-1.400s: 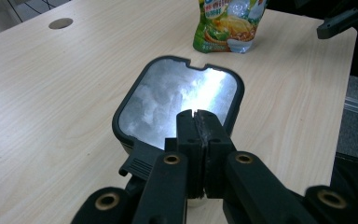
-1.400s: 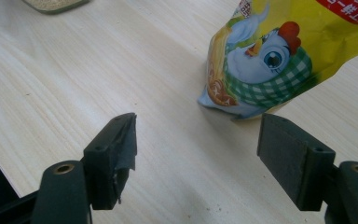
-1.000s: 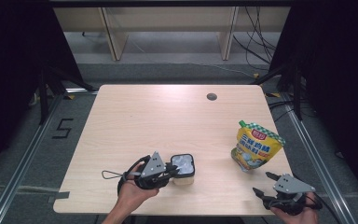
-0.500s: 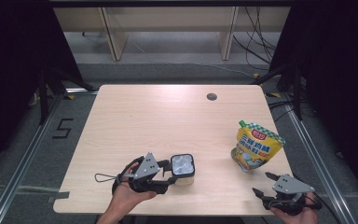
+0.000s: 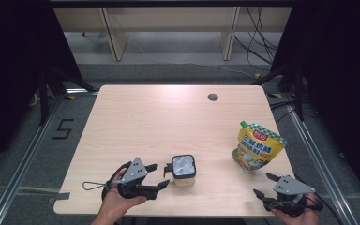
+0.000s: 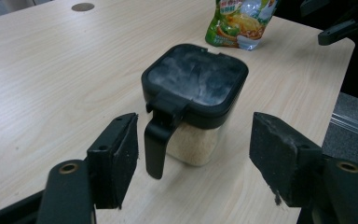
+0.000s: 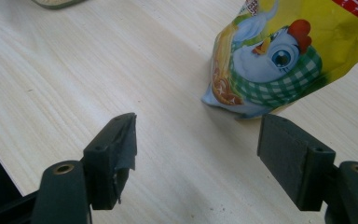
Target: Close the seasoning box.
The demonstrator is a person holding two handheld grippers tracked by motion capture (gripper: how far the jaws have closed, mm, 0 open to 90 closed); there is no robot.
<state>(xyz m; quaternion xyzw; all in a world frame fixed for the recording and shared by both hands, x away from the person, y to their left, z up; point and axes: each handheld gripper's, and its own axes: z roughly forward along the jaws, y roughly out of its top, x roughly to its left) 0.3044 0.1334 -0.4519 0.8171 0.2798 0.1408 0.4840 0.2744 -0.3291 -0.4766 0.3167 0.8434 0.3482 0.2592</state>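
Note:
A small clear jar [image 5: 183, 169] with a black lid and black handle stands near the table's front edge; pale grains fill its lower part [image 6: 193, 144]. My left gripper [image 5: 161, 175] lies just left of it; its jaws have just been opening and stand wide, the jar's handle [image 6: 157, 140] ahead of them and untouched. A yellow stand-up pouch [image 5: 256, 147] with a green cap stands at the right. My right gripper [image 5: 265, 184] rests at the front right corner, open, with the pouch's cartoon-chicken print [image 7: 279, 60] just beyond its empty jaws.
The wooden table [image 5: 168, 122] has a dark round grommet hole [image 5: 213, 97] near its far edge. Metal rails run along the floor on both sides, and cables hang behind the table at the right.
My left gripper has let go of the jar's handle, opened wide and drawn back to the left. The jar stays where it stood. The right gripper has not moved.

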